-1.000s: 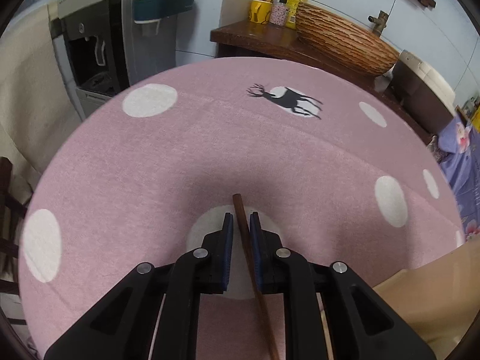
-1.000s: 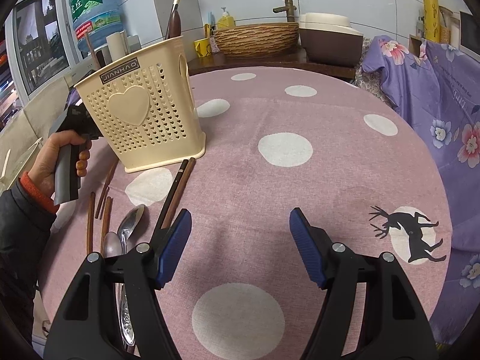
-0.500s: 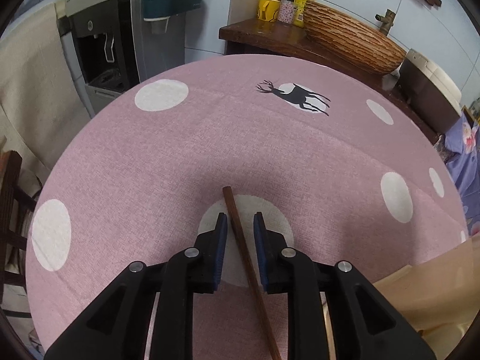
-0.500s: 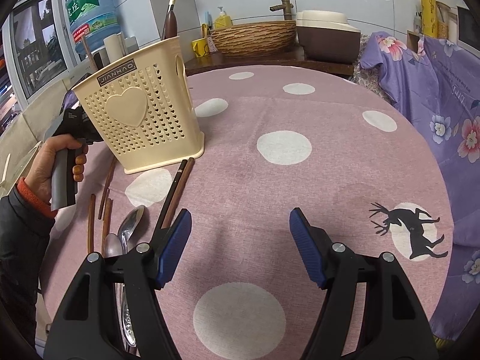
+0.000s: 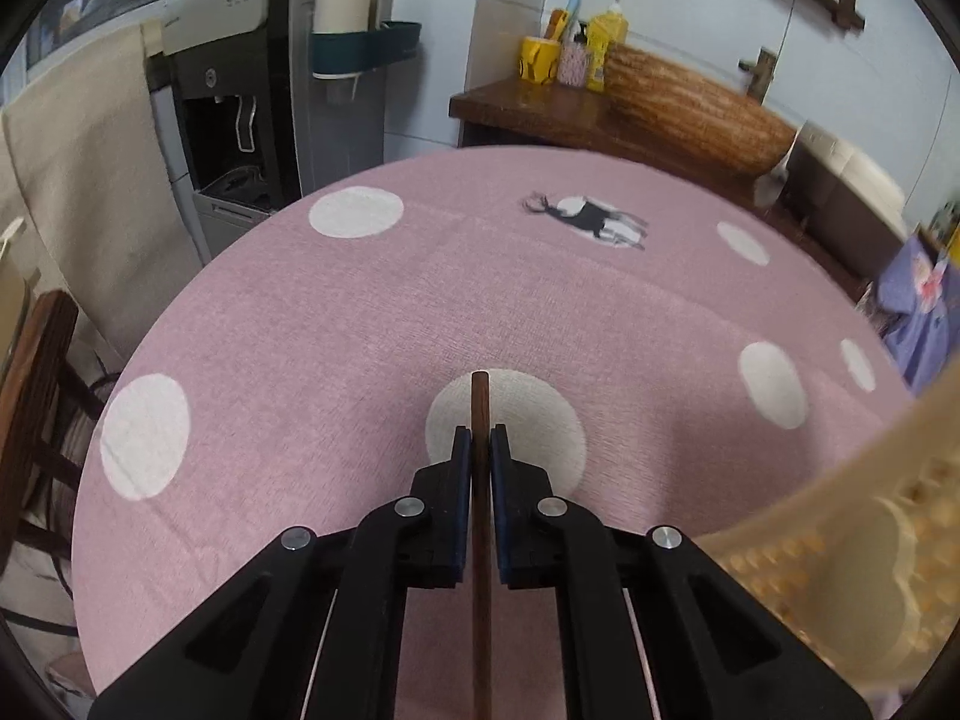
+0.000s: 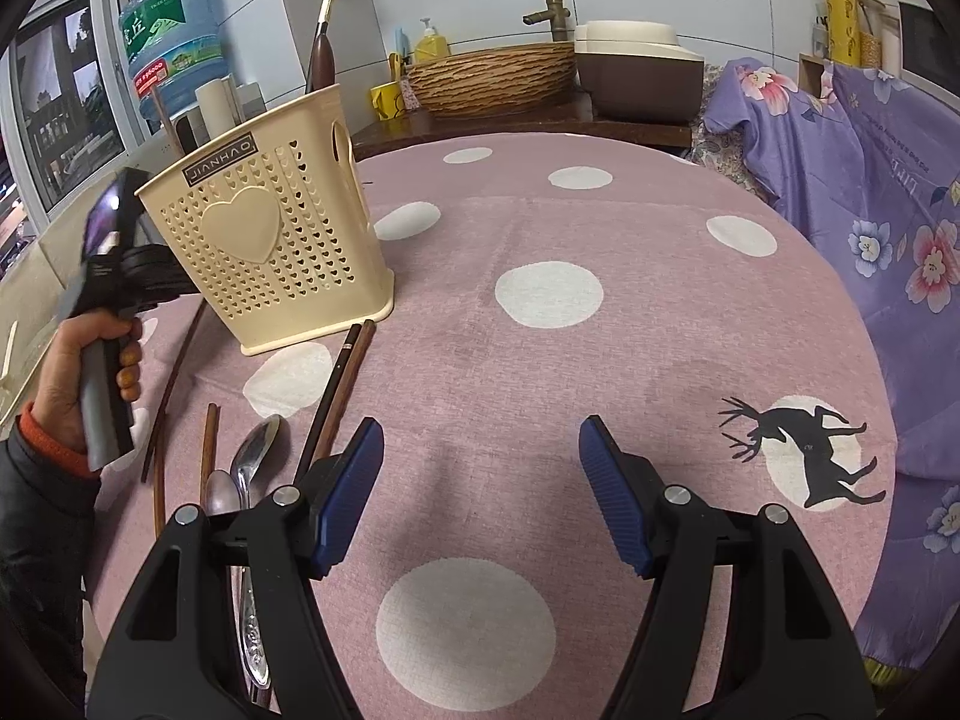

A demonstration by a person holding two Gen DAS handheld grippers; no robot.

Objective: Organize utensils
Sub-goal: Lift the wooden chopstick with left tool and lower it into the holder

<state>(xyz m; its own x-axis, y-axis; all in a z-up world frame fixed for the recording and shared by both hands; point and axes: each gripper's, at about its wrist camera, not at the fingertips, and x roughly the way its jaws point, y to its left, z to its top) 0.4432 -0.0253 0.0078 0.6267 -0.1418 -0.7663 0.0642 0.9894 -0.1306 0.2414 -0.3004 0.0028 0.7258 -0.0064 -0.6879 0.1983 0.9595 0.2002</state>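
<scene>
Both wrist views down onto tablecloth (image 5: 300, 330)

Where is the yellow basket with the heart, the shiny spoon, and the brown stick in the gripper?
Cream plastic basket with heart (image 6: 264, 240): right wrist view, on its perforated front wall.
Shiny metal spoon (image 6: 257, 447): right wrist view, on its bowl.
Brown wooden chopstick (image 5: 479, 405): left wrist view, on its tip past the closing left gripper (image 5: 478, 450).

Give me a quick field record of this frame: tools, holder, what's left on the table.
left tool: closing on a brown chopstick
right tool: open, nothing between the jaws
holder: cream perforated basket, upright on the pink dotted tablecloth
in holder: two utensils stick up from it
loose on cloth: two spoons, chopstick pair by the holder base, more chopsticks left of the spoons
</scene>
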